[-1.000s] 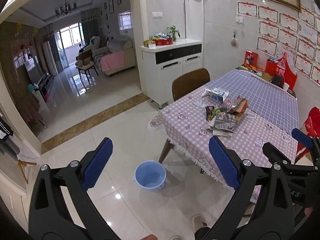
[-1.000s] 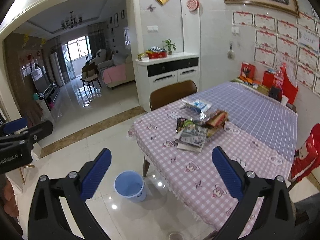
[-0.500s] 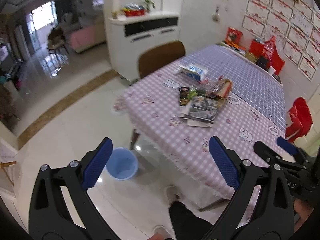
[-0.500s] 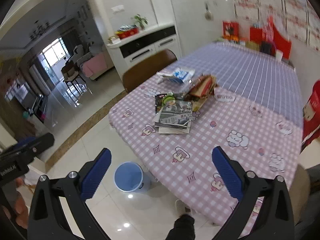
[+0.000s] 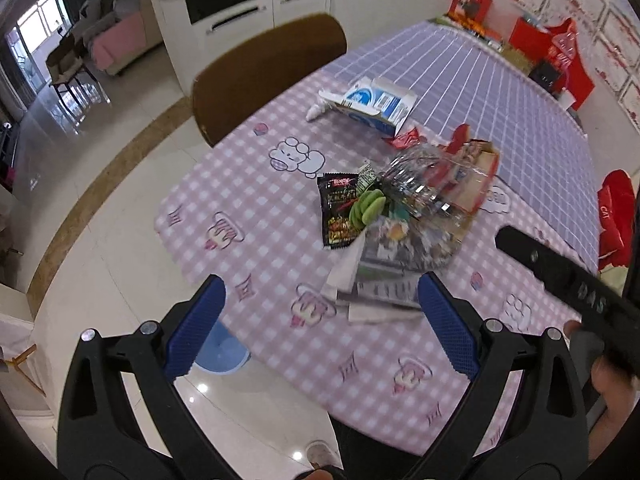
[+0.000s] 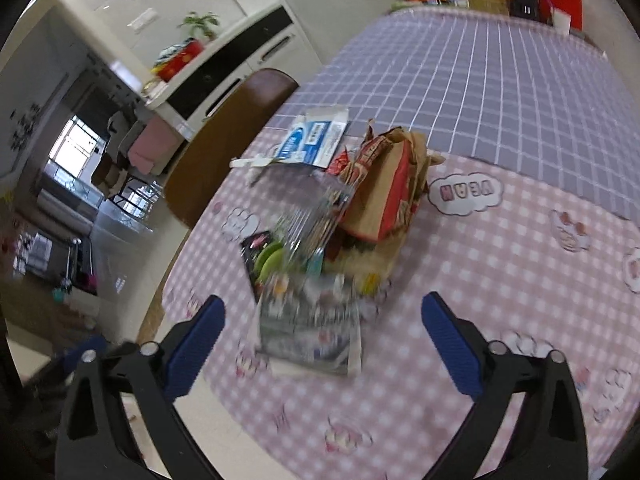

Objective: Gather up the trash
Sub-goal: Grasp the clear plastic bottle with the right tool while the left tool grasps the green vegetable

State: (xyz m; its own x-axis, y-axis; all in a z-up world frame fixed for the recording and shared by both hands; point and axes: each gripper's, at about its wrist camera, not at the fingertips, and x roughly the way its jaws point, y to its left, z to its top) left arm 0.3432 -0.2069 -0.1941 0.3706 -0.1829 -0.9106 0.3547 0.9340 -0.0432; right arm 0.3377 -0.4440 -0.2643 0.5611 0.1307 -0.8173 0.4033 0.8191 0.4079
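Pink-checked surface (image 6: 500,280) carried the trash pile (image 6: 320,264) at twelve o'clock of the right hand-held gripper (image 6: 320,340), nearer than the left hand-held gripper (image 5: 320,316); both gaped empty, the right's jaws just narrowing.

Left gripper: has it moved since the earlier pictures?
Yes. The left gripper has come forward and down toward the table; the trash pile now looms just beyond its open jaws.

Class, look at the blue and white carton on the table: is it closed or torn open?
Open: the blue and white carton lies flat with its flaps spread.
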